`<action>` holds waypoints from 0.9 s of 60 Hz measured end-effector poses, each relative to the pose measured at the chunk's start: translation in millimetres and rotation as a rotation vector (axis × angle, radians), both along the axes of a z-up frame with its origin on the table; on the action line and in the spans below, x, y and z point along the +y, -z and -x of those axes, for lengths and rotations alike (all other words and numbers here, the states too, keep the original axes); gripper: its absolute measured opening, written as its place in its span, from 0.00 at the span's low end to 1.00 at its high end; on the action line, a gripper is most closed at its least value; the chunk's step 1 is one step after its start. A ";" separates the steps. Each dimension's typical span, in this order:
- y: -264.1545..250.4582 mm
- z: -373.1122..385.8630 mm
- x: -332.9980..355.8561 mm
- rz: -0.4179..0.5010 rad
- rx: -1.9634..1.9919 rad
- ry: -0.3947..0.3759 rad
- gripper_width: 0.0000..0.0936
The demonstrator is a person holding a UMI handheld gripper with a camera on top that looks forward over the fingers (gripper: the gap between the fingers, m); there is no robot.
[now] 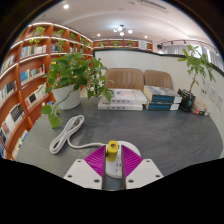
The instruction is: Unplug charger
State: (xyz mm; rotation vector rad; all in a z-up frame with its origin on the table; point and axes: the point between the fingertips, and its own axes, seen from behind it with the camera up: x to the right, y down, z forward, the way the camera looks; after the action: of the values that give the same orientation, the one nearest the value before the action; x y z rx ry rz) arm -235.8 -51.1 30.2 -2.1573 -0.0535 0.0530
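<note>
White charger point(113, 160), yellow-topped, between jaws

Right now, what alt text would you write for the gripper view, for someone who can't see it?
A handheld gripper holds its two pink-padded fingers around a white charger with a yellow top, on a grey table. A white cable coils just beyond the fingers, near a potted plant. Stacked books and a bookshelf lie farther back.

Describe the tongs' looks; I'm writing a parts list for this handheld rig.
The tongs have two pale grey, blocky fingers that widen toward the camera. Each bears a magenta pad on its inner face, angled inward to form a V. No cables, markings, hand or sleeve show.
</note>
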 end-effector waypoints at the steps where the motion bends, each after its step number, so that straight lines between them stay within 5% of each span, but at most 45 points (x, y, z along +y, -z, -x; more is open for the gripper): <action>1: 1.2 2.8 0.8 0.002 0.008 -0.006 0.21; 11: 4.4 7.2 1.1 -0.027 -0.023 -0.035 0.08; 21: -1.1 9.5 -0.3 0.058 0.056 -0.025 0.05; 30: -190.6 -40.8 40.3 -0.263 0.094 -0.017 0.05; 36: -259.1 -93.8 49.5 -0.352 0.060 0.003 0.05; 42: -233.0 -147.0 45.3 -0.303 -0.002 0.039 0.05; 54: -80.5 -202.5 11.6 -0.029 0.001 0.031 0.05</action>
State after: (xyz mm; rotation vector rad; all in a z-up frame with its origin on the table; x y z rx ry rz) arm -33.3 -39.6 110.6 -2.1286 -0.0204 0.0357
